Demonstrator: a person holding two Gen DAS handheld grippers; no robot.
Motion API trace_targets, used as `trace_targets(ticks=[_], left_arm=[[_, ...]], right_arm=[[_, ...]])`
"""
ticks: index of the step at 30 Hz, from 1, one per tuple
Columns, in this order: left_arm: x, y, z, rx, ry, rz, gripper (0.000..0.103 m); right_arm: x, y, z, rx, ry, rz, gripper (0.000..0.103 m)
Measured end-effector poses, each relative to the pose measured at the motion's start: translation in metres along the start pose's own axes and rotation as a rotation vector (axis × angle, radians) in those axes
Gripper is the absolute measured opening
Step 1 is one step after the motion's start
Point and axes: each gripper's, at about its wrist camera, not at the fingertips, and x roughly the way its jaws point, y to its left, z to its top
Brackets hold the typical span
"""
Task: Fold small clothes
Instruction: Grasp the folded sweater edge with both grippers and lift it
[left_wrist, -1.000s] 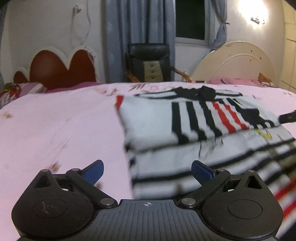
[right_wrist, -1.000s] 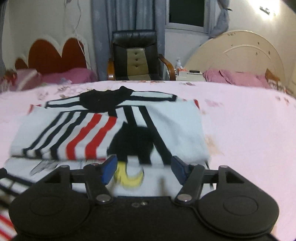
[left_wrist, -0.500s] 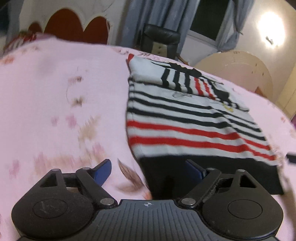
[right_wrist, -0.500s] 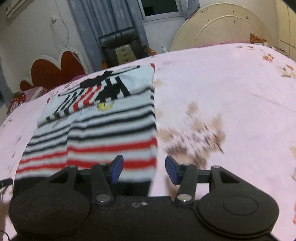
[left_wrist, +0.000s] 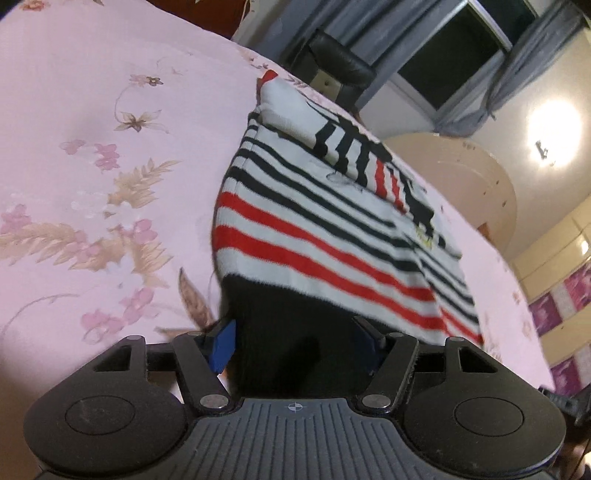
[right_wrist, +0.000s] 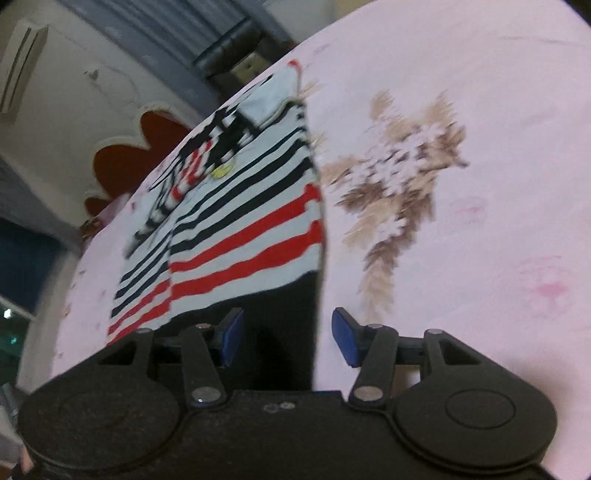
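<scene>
On the left we see the pink floral bedsheet (left_wrist: 92, 155) spread over the bed, and on it the striped sweater (left_wrist: 314, 229), lying flat with its long axis running away from us toward the far end of the bed. Its black hem band (left_wrist: 280, 332) is the nearest part, then broad red and white stripes, then thinner black ones; the far portion is folded over on top, showing short black and red bars.

Our left hand-held gripper (left_wrist: 295, 345) is at the hem's left corner. Its blue fingers (left_wrist: 221, 345) stand apart, with the black band lying between them; we cannot tell whether either pad touches the cloth.

Moving right, our right hand-held gripper (right_wrist: 288, 336) is at the opposite corner of the same hem (right_wrist: 284, 306). Its blue fingers (right_wrist: 343, 338) are also spread: the left one sits over the black band, the right one over bare bedsheet (right_wrist: 480, 110) just beside the sweater's (right_wrist: 240, 221) right edge. This view is blurred, so contact is unclear here too.

Beyond the bed we make out a black chair (left_wrist: 340, 74) before grey curtains (left_wrist: 369, 26), a red scalloped headboard (right_wrist: 140, 147), and a lit wall lamp (left_wrist: 550, 125).
</scene>
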Motion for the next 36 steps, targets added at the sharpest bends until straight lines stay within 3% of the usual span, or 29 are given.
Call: trace_targets(ticks=[4,12,13,16,20,26,29,32,34,36], left_arm=[[0.010,-0.002,0.005,-0.008,0.000,-0.035,0.065],[0.014,-0.011,-0.006,0.034,0.054,-0.094,0.050],[0.014,-0.011,-0.006,0.032,0.053,-0.087,0.045],[0.015,-0.009,-0.003,0.044,0.064,-0.012,0.012],[0.014,-0.004,-0.004,0.036,0.056,-0.005,0.005],[-0.018,-0.026,-0.003,0.107,-0.045,0.002,0.004],[-0.022,-0.017,-0.001,0.068,-0.061,-0.015,0.004],[-0.002,0.004,-0.008,0.017,-0.003,0.029,0.004],[0.002,0.014,-0.013,-0.043,-0.016,-0.001,0.004],[0.001,0.010,-0.013,-0.027,-0.018,0.016,0.004]], right_arm=[[0.009,0.005,0.002,-0.012,0.032,0.035,0.047],[0.017,0.000,-0.002,0.025,0.080,0.111,0.035],[0.017,0.000,-0.003,0.028,0.077,0.114,0.033],[0.022,-0.002,-0.002,0.043,0.082,0.105,0.012],[0.029,0.001,-0.001,0.028,0.087,0.096,0.006],[0.005,0.014,0.005,-0.038,-0.013,0.117,0.006],[-0.010,0.016,0.008,-0.076,-0.055,0.143,0.006],[0.001,0.006,0.007,-0.084,-0.017,0.081,0.006],[0.016,-0.003,0.004,-0.066,0.041,0.023,0.006],[0.015,-0.009,0.002,-0.026,0.029,0.050,0.006]])
